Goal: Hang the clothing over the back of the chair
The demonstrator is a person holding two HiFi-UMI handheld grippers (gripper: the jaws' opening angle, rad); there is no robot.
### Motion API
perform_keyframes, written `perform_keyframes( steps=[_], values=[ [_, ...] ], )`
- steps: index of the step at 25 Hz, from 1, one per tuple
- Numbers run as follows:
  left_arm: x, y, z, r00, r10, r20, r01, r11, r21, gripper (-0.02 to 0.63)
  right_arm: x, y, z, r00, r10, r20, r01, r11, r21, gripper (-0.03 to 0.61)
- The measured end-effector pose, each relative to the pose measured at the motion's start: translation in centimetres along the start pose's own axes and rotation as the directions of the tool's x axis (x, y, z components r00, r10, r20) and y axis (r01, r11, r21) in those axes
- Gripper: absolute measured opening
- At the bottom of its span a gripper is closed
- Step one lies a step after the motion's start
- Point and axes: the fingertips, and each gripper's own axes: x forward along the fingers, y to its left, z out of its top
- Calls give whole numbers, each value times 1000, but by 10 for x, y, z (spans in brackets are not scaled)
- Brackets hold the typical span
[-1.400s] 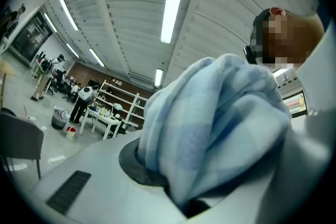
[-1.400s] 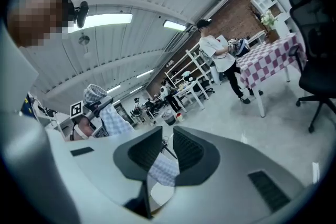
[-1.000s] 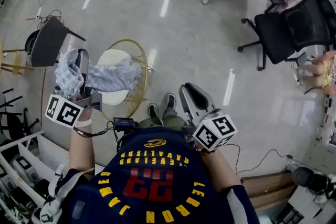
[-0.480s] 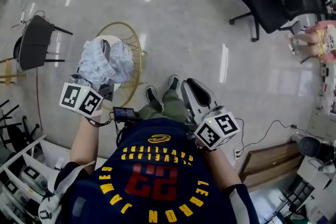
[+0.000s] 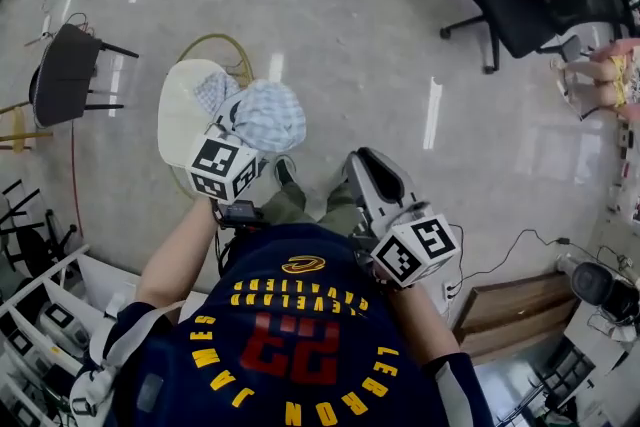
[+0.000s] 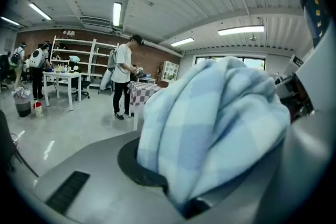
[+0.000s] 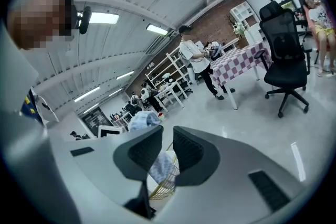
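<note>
My left gripper [image 5: 243,137] grips the bunched clothing [image 5: 268,113] at the chair's [image 5: 182,110] seat edge, while my right gripper [image 5: 364,165] is narrowly parted and empty; I judge draping it over the back comes next.

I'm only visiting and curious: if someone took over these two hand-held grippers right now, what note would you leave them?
Left gripper: shut on the bunched blue checked cloth, held just above the gold wire chair.
Right gripper: jaws slightly apart, nothing between them, held to the right of the chair.
Done: the cloth is in hand and at the chair.
Left: not yet hung. Spread the cloth, drape it over the chair's back, then let go.
</note>
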Motion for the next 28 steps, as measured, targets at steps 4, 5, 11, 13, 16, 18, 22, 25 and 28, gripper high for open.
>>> perform_keyframes(
  steps=[4, 5, 11, 13, 16, 18, 22, 25, 28],
  values=[
    [40, -23, -36, 996, -22, -91, 17, 999, -51, 32, -17, -30, 8, 1000, -5, -7, 5, 1000, 9, 69],
    [49, -30, -44, 993, -30, -111, 22, 997, -70, 32, -23, -39, 8, 1000, -11, -9, 11, 1000, 16, 69],
    [106, -63, -89, 972, -50, -229, 27, 994, -104, 32, -66, -90, 18, 997, -76, 11, 75, 996, 44, 69],
    [129, -75, -107, 959, -55, -277, 32, 996, -88, 32, -84, -111, 24, 993, -114, 26, 112, 992, 53, 69],
    [158, -88, -133, 938, -37, -345, 18, 998, -59, 32, -111, -142, 31, 987, -155, 41, 153, 986, 61, 69],
    [172, -93, -148, 923, -22, -384, 2, 999, -53, 32, -127, -157, 35, 983, -179, 51, 176, 982, 65, 69],
    [194, -109, -162, 910, -17, -415, -17, 997, -79, 35, -158, -184, 39, 974, -214, 72, 208, 975, 75, 69],
    [204, -122, -168, 902, -24, -432, -12, 997, -80, 56, -174, -195, 38, 969, -234, 79, 227, 970, 86, 69],
    [210, -130, -184, 872, -34, -487, 10, 999, -52, 141, -182, -200, 36, 967, -241, 81, 234, 968, 92, 69]
  ],
)
